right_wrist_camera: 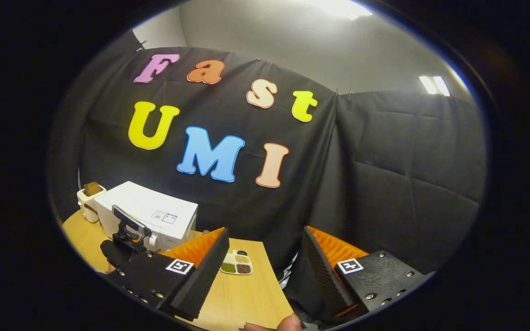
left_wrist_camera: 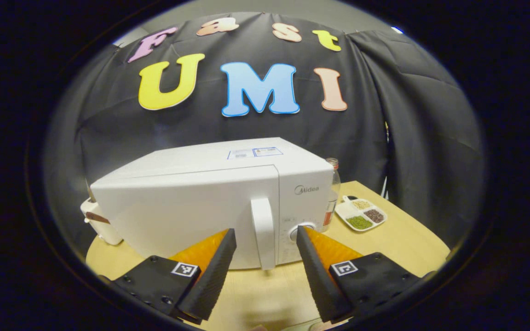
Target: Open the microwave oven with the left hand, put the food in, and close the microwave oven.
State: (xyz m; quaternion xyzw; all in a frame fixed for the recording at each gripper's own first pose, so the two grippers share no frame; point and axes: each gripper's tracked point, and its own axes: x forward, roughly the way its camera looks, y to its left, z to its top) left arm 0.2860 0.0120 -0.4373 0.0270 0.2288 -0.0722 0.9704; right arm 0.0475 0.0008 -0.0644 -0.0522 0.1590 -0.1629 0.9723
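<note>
Two fingers of the left gripper (left_wrist_camera: 265,250) are spread, the upright handle (left_wrist_camera: 263,232) framed dead ahead at twelve o'clock on the shut microwave (left_wrist_camera: 191,202). Right gripper (right_wrist_camera: 265,255), jaws spread, is held farther off.

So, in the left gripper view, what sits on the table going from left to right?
A small cream appliance at the left edge → the white microwave with its door handle → a glass bottle just behind its right side → a divided dish of grains.
</note>
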